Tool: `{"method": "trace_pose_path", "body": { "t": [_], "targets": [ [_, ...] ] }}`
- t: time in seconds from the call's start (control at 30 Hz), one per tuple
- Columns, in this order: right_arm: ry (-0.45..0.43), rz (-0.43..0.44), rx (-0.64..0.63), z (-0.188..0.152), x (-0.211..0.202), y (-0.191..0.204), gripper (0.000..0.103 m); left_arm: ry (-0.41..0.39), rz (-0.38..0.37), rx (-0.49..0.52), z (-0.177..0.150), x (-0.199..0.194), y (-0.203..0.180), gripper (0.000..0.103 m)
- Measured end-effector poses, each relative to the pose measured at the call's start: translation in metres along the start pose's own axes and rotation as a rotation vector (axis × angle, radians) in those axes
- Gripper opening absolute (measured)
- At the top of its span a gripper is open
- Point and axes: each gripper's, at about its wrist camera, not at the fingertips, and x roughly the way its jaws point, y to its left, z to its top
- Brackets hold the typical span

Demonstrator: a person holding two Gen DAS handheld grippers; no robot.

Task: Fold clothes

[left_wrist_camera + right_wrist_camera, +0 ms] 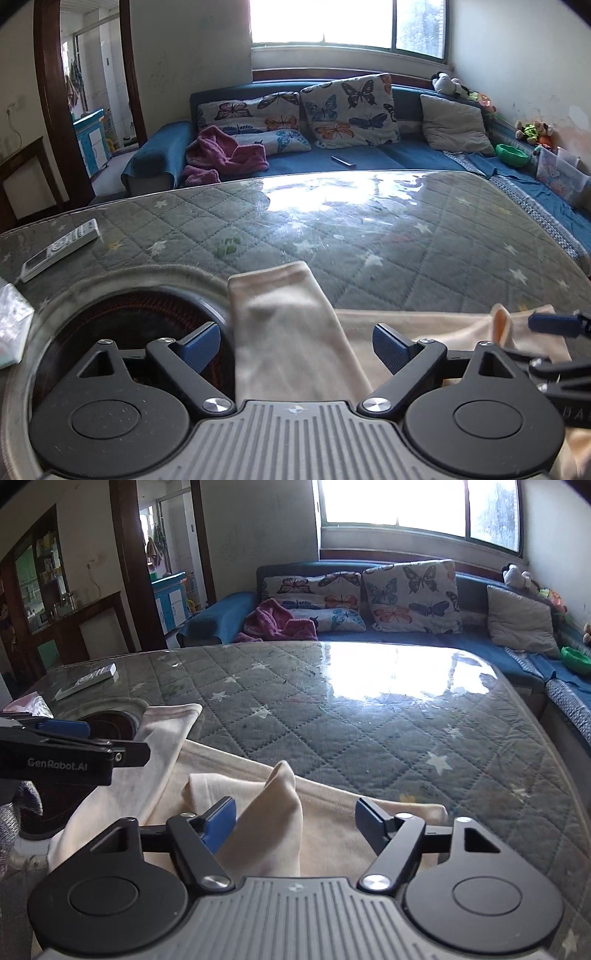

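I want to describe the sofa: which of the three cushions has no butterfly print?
The plain grey cushion, rightmost on the sofa; the other two carry butterflies.

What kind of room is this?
Probably a living room in a home: a blue sofa with butterfly cushions sits under a window, and stuffed toys rest on its back.

2 low wrist views across table (369, 229) toward sofa (406, 638)
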Motion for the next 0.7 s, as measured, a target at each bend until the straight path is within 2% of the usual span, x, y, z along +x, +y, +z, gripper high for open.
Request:
{"method": "trace_pose_path", "body": {
  "t": [0.2,0.27,0.33,0.4,0.47,0.6,0.67,0.7],
  "targets": [
    [0.040,0.037,-0.004,0.003,0.017,-0.006,0.054,0.040,0.008,0.020,0.010,0.033,-0.008,0.088],
    [0.044,0.055,0.000,0.002,0.018,-0.009,0.049,0.065,0.004,0.015,0.008,0.041,-0.008,0.077],
    [0.046,0.081,0.012,0.002,0.018,-0.012,0.042,0.083,-0.001,0.007,0.006,0.047,-0.008,0.073],
    [0.051,0.094,0.021,0.002,0.016,-0.014,0.038,0.071,-0.027,-0.013,0.004,0.046,-0.005,0.065],
    [0.049,0.100,0.019,0.002,0.014,-0.015,0.034,0.062,-0.027,-0.015,0.004,0.043,-0.004,0.050],
    [0.038,0.111,0.016,0.000,0.013,-0.012,0.025,0.046,-0.048,-0.032,0.002,0.038,0.004,0.035],
    [0.028,0.111,0.016,-0.002,0.011,-0.011,0.015,0.033,-0.048,-0.041,0.002,0.032,0.009,0.018],
    [0.019,0.107,0.018,-0.003,0.009,-0.011,0.014,0.030,-0.048,-0.050,0.003,0.030,0.011,0.017]
  ]
}}
